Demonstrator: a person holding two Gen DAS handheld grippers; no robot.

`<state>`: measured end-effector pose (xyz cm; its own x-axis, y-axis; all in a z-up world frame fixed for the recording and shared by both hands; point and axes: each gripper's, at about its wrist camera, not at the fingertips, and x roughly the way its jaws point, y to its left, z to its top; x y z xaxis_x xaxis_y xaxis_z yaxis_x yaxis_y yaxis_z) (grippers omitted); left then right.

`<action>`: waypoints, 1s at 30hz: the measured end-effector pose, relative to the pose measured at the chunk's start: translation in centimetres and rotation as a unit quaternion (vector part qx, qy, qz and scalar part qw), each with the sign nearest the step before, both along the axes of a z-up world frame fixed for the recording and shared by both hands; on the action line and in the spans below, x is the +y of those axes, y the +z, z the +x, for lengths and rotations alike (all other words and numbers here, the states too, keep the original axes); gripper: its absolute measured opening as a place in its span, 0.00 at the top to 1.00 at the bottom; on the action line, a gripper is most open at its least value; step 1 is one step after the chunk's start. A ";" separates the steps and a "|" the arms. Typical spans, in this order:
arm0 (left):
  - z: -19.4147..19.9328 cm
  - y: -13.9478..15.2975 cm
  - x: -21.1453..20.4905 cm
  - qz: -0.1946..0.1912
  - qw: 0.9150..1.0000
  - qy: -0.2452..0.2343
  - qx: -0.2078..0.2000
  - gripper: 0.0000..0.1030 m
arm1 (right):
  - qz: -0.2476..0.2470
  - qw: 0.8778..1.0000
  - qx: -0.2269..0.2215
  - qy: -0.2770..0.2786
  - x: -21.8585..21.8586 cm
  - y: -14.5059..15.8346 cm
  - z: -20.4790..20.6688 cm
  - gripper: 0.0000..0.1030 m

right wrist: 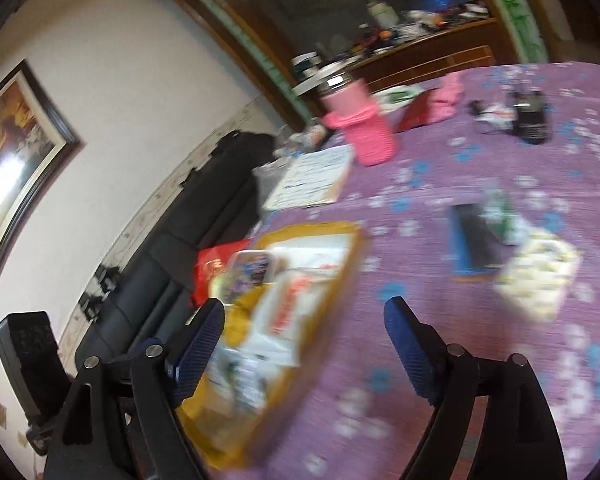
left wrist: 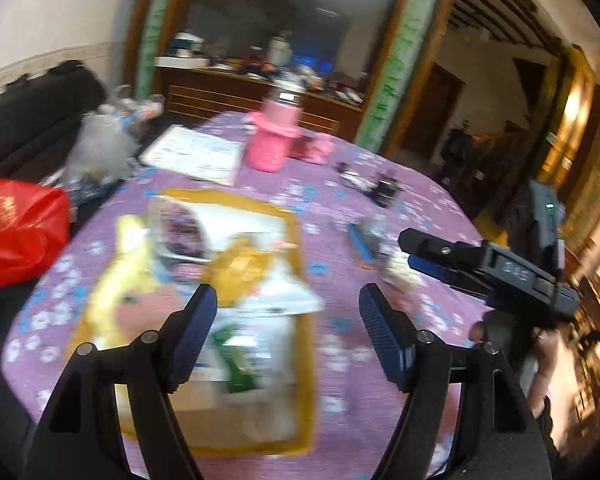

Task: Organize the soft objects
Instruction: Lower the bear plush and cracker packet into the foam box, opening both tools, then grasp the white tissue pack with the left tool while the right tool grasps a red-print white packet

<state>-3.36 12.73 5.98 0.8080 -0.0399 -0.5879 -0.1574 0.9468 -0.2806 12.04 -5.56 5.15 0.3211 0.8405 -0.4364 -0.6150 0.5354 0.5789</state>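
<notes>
While both views are blurred, the left gripper point(left wrist: 288, 312) hangs spread wide and empty above the yellow box point(left wrist: 305, 344), which sits on the purple tablecloth point(left wrist: 380, 208) packed with soft packets point(left wrist: 260, 300). The right gripper point(right wrist: 304, 324) is likewise spread and empty, beside a loose packet point(right wrist: 540, 276).

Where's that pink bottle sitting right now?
The pink bottle stands at the table's far side in both views, right of the white paper, beyond the yellow box.
</notes>
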 end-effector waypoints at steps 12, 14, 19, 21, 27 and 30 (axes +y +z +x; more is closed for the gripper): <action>8.7 -0.4 -9.8 0.014 0.990 -0.131 0.052 0.29 | -0.107 0.972 0.082 -0.192 -18.0 -1.3 9.7 0.15; 10.1 -0.8 -11.1 0.031 0.988 -0.139 0.062 0.29 | -0.119 0.964 0.095 -0.219 -19.6 -2.4 11.3 0.15; 13.2 -2.5 -13.0 0.037 0.983 -0.152 0.093 0.29 | -0.134 0.950 0.139 -0.246 -20.7 -5.8 12.4 0.14; 14.2 -3.1 -13.5 0.039 0.982 -0.155 0.104 0.29 | -0.136 0.951 0.133 -0.243 -20.0 -5.5 12.2 0.11; 16.1 -4.0 -14.7 0.052 0.978 -0.161 0.120 0.29 | -0.195 0.947 0.091 -0.238 -16.3 -5.6 11.9 0.10; 16.9 -4.2 -15.0 0.059 0.977 -0.161 0.124 0.29 | -0.254 0.936 0.060 -0.237 -14.4 -5.6 11.4 0.15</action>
<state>13.53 -2.30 1.73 0.5971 -0.1888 -0.7796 0.1052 0.9819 -0.1573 23.48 -19.97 -0.49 0.5280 0.2905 -0.7980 -0.1857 0.9564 0.2254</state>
